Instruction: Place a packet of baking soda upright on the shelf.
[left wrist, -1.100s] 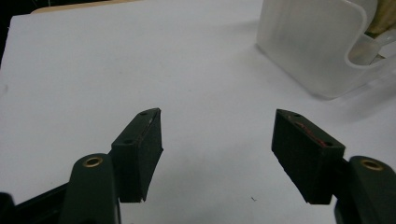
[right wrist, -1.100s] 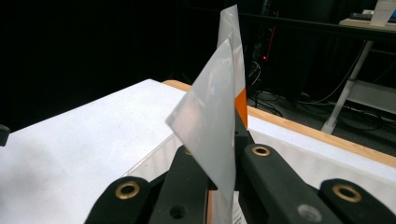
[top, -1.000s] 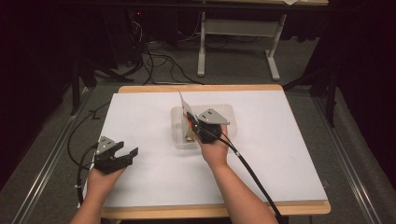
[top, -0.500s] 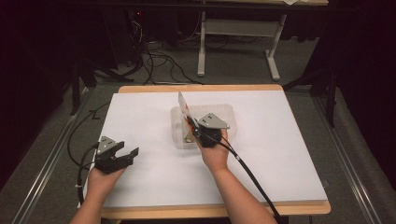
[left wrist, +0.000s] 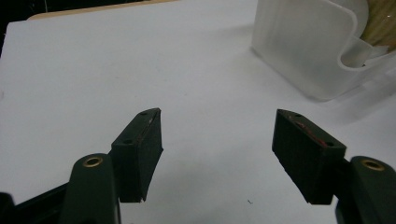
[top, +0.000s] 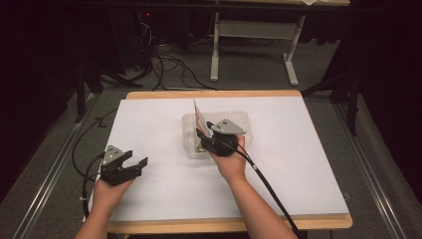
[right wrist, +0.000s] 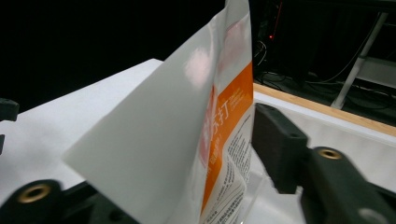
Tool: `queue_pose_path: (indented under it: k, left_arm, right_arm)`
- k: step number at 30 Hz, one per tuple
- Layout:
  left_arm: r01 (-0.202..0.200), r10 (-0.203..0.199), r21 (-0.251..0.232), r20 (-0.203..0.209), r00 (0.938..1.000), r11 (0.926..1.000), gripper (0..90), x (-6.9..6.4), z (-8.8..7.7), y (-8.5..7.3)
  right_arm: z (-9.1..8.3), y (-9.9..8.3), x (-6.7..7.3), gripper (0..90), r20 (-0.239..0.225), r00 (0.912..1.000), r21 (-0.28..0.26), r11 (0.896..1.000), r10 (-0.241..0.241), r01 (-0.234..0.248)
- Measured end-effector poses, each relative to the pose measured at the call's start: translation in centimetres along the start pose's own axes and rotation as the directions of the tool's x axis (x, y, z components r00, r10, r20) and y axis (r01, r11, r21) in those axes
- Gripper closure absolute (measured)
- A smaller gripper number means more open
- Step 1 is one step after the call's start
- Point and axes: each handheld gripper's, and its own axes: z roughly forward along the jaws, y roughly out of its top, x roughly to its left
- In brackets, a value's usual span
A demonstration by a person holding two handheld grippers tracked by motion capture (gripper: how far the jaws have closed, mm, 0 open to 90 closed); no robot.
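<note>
Looking down from the high view, the right claw (top: 205, 141) sits over the clear plastic tub (top: 242, 119) in the middle of the white-covered desk (top: 298, 164), with a white and orange packet (top: 198, 115) standing upright between its jaws at the tub's left end. The left claw (top: 130, 165) rests well apart, near the desk's front left, holding nothing.

In the left gripper view, the left claw's pads (left wrist: 142, 151) stand wide apart over bare white desk, released, with the tub's frosted wall (left wrist: 303, 51) off to the upper right.

In the right gripper view, the packet (right wrist: 187, 140) leans up between the jaws. The jaws have just been opening, and the right-hand pad (right wrist: 275, 144) stands clear of the printed face, so the claw looks released around the packet rather than clenched on it; the other pad is hidden behind the packet.

The likely risk is the freed packet tipping. It stands tall and thin on its edge, so it could topple over the tub's rim onto the desk, or catch on a pad and get dragged out when the hand pulls back.
</note>
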Motion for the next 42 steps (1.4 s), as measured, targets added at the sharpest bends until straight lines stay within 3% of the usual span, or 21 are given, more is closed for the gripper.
queue_pose_path:
  k: [3, 7, 18, 26, 34, 42]
  left_arm:
    - [-0.001, 0.001, 0.0, 0.0, 1.0, 1.0, 33.6, 0.0, 0.0, 0.0]
    - [0.0, 0.0, 0.001, -0.001, 1.0, 1.0, 33.5, 0.1, 0.0, 0.0]
    - [-0.005, 0.005, 0.0, -0.003, 1.0, 1.0, 33.4, 0.1, 0.0, 0.0]
    - [-0.009, 0.009, 0.004, -0.006, 0.9999, 0.9999, 33.4, 0.2, -0.1, 0.0]
    - [-0.014, 0.014, 0.006, -0.005, 0.9999, 0.9999, 33.4, 0.1, 0.0, 0.0]
    - [-0.028, 0.028, 0.022, 0.001, 0.9996, 0.9994, 33.2, -0.1, 0.2, -0.1]
  right_arm:
    - [-0.2, 0.2, -0.2, 38.6, 0.0, 1.0, 0.0, 1.0, -0.002, 0.002]
    - [-0.8, 0.5, -0.3, 31.0, -0.002, 1.0, 0.008, 1.0, 0.007, -0.007]
    - [-3.1, 0.2, -0.4, 29.1, -0.022, 0.9998, 0.009, 1.0, -0.004, 0.004]
    - [-5.5, -1.5, -1.1, 29.2, -0.039, 0.9992, 0.03, 1.0, 0.005, -0.004]
    - [-9.7, -3.3, -3.3, 30.0, 0.003, 0.9998, 0.036, 0.999, 0.022, -0.022]
    - [-15.5, -5.1, -6.5, 29.8, 0.088, 0.996, 0.041, 0.999, 0.015, -0.018]
